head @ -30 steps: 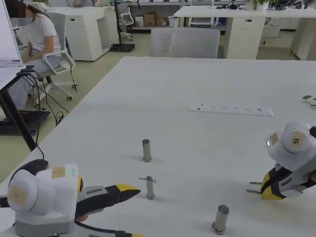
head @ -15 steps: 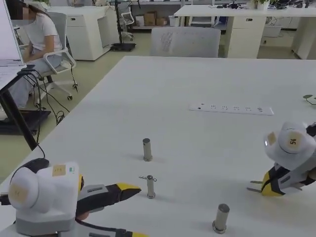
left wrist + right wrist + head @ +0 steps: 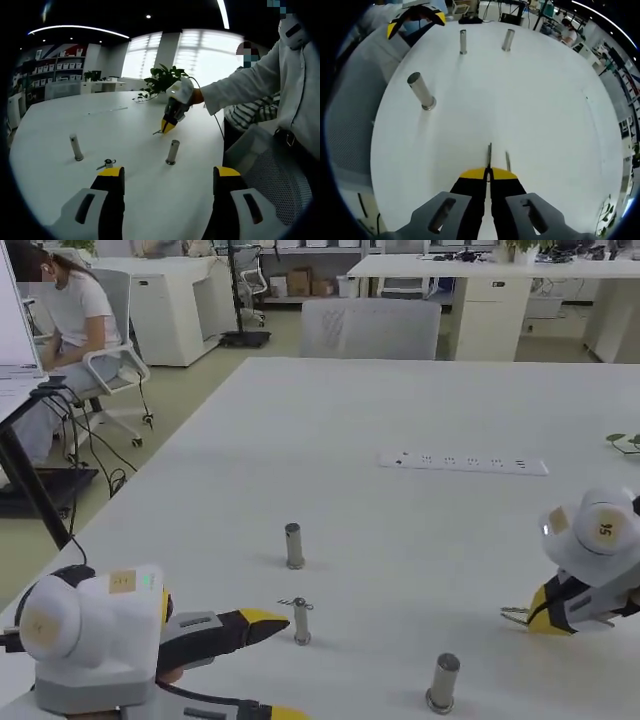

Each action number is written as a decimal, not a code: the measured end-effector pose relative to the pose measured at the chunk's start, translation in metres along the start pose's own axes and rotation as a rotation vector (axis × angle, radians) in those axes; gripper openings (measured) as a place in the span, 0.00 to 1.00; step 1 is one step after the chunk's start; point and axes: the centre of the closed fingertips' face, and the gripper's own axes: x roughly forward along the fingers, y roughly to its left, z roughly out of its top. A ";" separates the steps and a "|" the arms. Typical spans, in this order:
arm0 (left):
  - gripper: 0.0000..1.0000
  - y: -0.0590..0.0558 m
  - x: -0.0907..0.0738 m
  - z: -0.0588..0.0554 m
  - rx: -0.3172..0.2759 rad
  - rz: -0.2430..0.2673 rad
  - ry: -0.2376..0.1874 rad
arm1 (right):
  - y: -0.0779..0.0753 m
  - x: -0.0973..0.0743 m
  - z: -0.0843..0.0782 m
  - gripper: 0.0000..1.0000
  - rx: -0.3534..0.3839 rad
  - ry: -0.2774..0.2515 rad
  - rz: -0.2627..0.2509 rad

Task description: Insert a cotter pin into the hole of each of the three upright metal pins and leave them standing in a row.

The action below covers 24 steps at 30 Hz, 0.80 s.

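At left, left hand-held gripper (image 3: 169, 172) low over the counter (image 3: 400, 410), jaws spread wide, nothing between them. Just ahead of its tips, middle pin (image 3: 300, 623), upright, with a fitted cotter pin (image 3: 294, 603) through its top. Beyond that, farther from those tips, far pin (image 3: 293, 545), upright, no cotter visible in it. Between the two hand-held grippers, nearer the right one, near pin (image 3: 441, 682), upright and likewise bare. At right, right hand-held gripper (image 3: 489, 172), jaws pinched shut on a spare cotter pin (image 3: 489, 152), legs poking out past the tips, low at the counter, contact not clear. Against the pictures from a second ago, next to no change: same stances, same gaps, spare cotter pin no nearer to any pin. By that reading, one of three done, second insertion not yet begun, all three pins standing, nearest bare target for the right hand-held gripper probably the near pin.
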 end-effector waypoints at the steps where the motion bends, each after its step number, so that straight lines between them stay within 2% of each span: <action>1: 0.71 0.000 0.001 0.001 0.004 -0.001 0.000 | 0.001 -0.002 0.002 0.03 -0.003 -0.005 -0.003; 11: 0.71 -0.007 0.009 0.019 0.028 -0.016 -0.018 | 0.014 -0.024 0.025 0.03 -0.036 -0.050 -0.052; 15: 0.70 -0.009 0.013 0.026 0.033 -0.023 -0.025 | 0.017 -0.035 0.036 0.03 -0.053 -0.074 -0.086; 24: 0.68 -0.019 0.026 0.034 0.043 -0.047 -0.027 | 0.031 -0.057 0.063 0.03 -0.105 -0.126 -0.154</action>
